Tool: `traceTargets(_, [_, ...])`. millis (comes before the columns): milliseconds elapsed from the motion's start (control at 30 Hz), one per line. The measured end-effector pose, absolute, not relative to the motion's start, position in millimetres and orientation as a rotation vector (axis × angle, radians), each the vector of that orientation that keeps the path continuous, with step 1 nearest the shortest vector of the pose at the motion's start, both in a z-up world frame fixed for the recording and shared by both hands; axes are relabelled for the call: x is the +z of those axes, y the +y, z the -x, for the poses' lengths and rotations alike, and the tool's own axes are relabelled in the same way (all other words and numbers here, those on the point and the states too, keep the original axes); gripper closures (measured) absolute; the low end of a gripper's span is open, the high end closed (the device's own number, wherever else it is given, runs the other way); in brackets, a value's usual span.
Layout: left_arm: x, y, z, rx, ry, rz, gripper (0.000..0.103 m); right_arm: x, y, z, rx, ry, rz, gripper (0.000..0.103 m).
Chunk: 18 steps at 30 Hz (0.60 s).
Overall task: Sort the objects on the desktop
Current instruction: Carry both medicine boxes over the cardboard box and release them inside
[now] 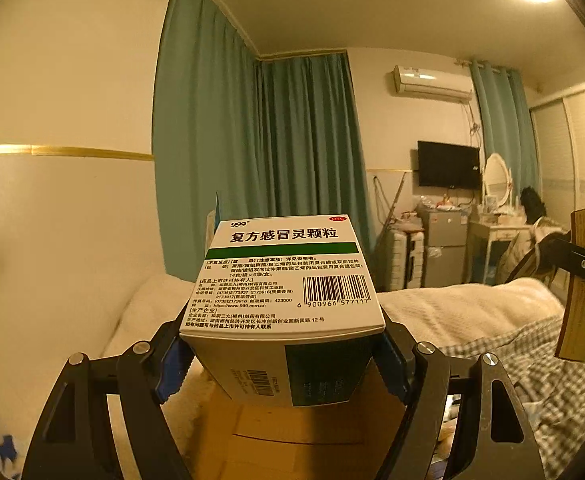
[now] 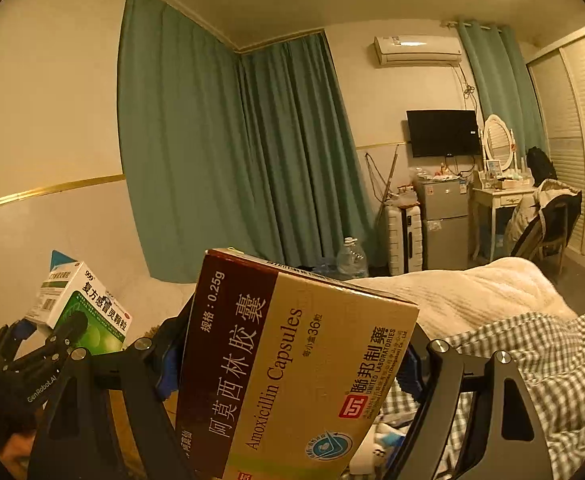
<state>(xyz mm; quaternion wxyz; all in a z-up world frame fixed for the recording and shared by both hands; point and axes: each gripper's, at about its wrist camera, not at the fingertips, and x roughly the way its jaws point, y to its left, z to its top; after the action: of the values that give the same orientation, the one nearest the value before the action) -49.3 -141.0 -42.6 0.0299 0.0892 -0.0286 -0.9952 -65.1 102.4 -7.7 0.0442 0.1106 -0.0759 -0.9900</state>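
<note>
The amoxicillin capsule box [image 2: 292,364], gold and maroon, sits tilted in the air over the bed [image 2: 472,292], clamped in the right claw [image 2: 288,372]. Left of it, the smaller white-and-green cold-granule box [image 1: 284,300] is held aloft by the left claw [image 1: 284,364].

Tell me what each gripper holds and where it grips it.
Left gripper: white 999 box, clamped across its two side faces at the near end. Right gripper: amoxicillin box, clamped across its two narrow sides.
</note>
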Motion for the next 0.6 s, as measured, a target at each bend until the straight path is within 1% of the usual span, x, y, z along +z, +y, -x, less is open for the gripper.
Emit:
traceTargets(133, [-51,-147,60,-3.084,-0.038,-0.345,0.024,-23,89,73,-2.994,-0.173,-0.350,0.022])
traceTargets(267, [-60,-151,70,-3.101,-0.018,-0.415,0.024,-46,67,78,-3.002,0.008,-0.329,0.022])
traceTargets(400, [-72,-153,79,-3.102,-0.006,-0.478,0.024,-63,52,94,-2.929,-0.002,-0.393,0.022])
traceTargets(500, [-82,-156,87,-3.108,0.016,-0.550,0.024,-74,42,98,-2.901,0.032,-0.388,0.022])
traceTargets(600, [-90,-157,96,-3.109,0.030,-0.614,0.024,-83,35,105,-2.860,0.019,-0.414,0.022])
